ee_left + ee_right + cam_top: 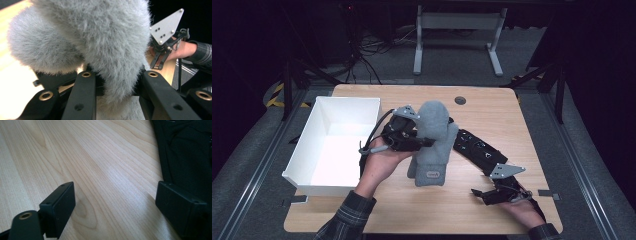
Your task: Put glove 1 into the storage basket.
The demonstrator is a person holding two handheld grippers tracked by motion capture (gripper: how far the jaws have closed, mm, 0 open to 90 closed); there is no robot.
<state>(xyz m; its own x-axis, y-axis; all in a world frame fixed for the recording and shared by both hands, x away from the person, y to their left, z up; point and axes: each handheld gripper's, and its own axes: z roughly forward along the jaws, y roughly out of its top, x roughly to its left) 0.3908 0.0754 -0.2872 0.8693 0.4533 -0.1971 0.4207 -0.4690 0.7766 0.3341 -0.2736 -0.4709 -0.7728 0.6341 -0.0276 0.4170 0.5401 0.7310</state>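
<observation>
High view shows the left gripper (424, 142) clamped on a fluffy grey mitten (432, 145), lifted so that it hangs upright over the middle of the wooden table (492, 107), its cuff end with a small label hanging low, on the table or just clear of it; which, I cannot tell. A white open box (329, 145) stands just to the left of the mitten, and some dark clothing (472, 147) lies on the table to its right, partly behind it.

The step in hand looks like carrying the mitten off the table towards the box. The next move would call for swinging the mitten left over the near wall of the box, high enough for the dangling cuff to pass the rim, then opening the jaws once the whole length hangs inside.

Left gripper view has the jaws pressed into the mitten's (100, 50) fur from both sides, closed narrow with the pile bulging out above them, so the grip seems firm.

The right gripper (492, 192) rests low at the near right of the table, its jaws spread wide. Right gripper view shows bare wood (100, 170) between the two pads (62, 205), nothing held, with the dark clothing (187, 152) beside the right-hand jaw.
</observation>
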